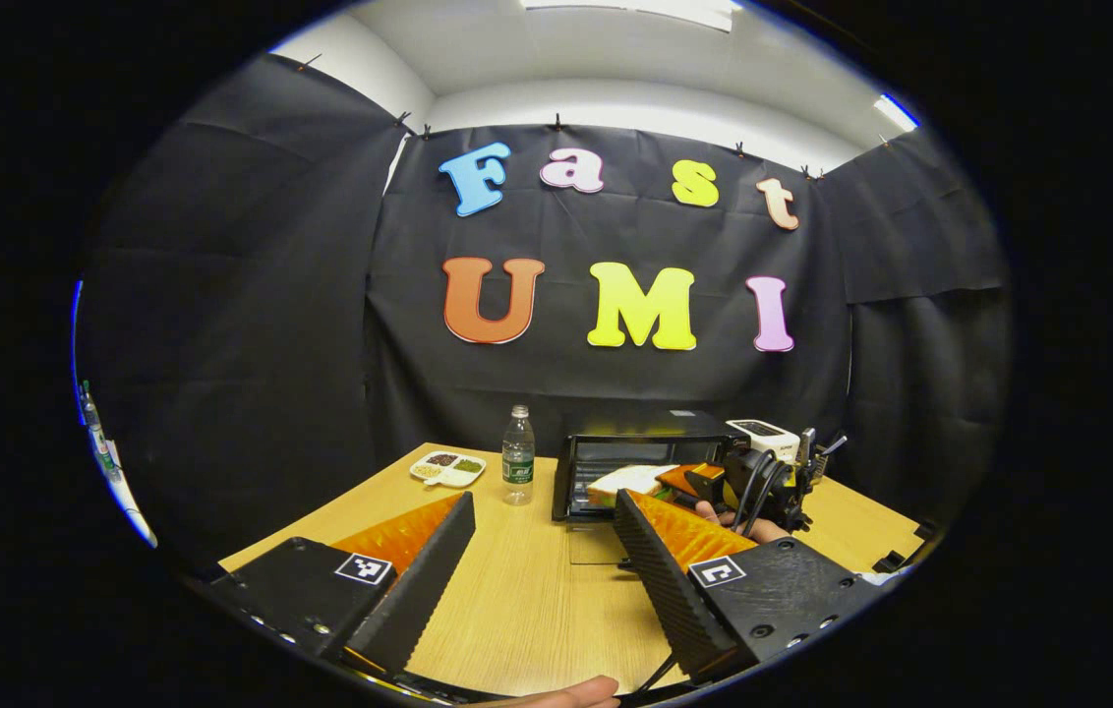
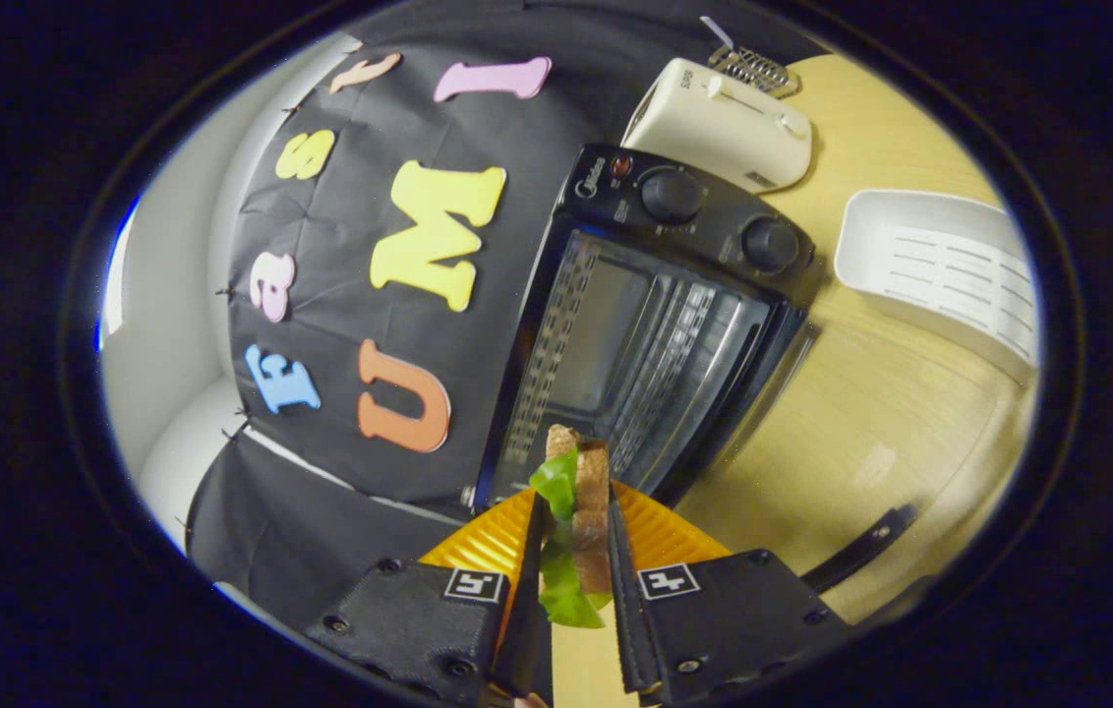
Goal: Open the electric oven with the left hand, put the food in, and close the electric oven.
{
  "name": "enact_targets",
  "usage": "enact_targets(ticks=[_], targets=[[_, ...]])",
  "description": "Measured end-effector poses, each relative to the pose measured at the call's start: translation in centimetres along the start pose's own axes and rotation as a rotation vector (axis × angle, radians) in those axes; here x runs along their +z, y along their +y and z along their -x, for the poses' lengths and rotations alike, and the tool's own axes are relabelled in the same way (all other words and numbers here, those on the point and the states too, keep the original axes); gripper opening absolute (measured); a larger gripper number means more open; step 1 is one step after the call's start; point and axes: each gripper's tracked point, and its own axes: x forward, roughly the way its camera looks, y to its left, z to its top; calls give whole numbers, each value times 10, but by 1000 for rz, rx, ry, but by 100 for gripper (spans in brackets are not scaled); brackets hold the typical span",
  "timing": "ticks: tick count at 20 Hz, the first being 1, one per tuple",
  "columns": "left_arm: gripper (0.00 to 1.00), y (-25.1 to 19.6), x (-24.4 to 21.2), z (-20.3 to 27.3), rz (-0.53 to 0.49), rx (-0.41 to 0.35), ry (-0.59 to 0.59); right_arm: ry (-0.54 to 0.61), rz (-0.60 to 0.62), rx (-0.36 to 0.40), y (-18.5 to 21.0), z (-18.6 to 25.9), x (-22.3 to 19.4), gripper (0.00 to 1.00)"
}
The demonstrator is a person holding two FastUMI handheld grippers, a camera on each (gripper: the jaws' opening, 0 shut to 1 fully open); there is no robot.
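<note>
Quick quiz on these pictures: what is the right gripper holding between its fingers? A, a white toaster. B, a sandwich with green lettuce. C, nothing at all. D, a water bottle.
B: in the right gripper view the right gripper has both fingers pressed on a sandwich with green lettuce, held in front of the open electric oven.

Water bottle (image 1: pixel 517 457), snack tray (image 1: pixel 446 468), toaster (image 2: pixel 722 125)
</note>
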Motion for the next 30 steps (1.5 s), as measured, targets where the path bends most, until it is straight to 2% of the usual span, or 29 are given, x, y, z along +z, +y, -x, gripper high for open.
enact_targets(ticks=[2,7,11,12,13,18,19,20,23,24,25,26,27,28,29,30], targets=[[94,6,-3,1,2,5,7,-92,21,-30,-6,-22,16,36],[94,17,-13,-3,20,26,41,-208,7,-54,-3,-74,32,36],[94,21,-20,-3,43,26,63,-336,94,-100,-7,-99,47,36],[94,18,-24,-4,49,15,73,-343,118,-111,-12,-106,47,27],[94,15,-27,-4,51,9,80,-347,135,-127,-17,-109,45,36],[94,17,-32,-8,44,4,95,-344,133,-161,-33,-114,43,42],[94,16,-33,-8,49,1,98,-337,142,-163,-33,-114,41,33],[94,16,-32,-9,51,-1,100,-332,155,-168,-33,-114,41,44],[94,15,-33,-8,50,0,102,-290,265,-238,-40,-113,33,51],[94,13,-32,-7,54,-6,96,-282,313,-255,-42,-114,30,46],[94,10,-30,-5,61,-18,87,-281,371,-253,-39,-110,26,51],[94,6,-28,-3,69,-27,82,-279,432,-261,-36,-110,23,76],[94,5,-28,-1,73,-32,79,-273,486,-272,-33,-109,22,70],[94,6,-28,-1,72,-31,80,-261,532,-274,-29,-111,20,92],[94,7,-28,-1,68,-26,81,-238,573,-278,-27,-113,16,80],[94,7,-29,1,64,-21,84,-217,607,-280,-26,-115,14,100]])
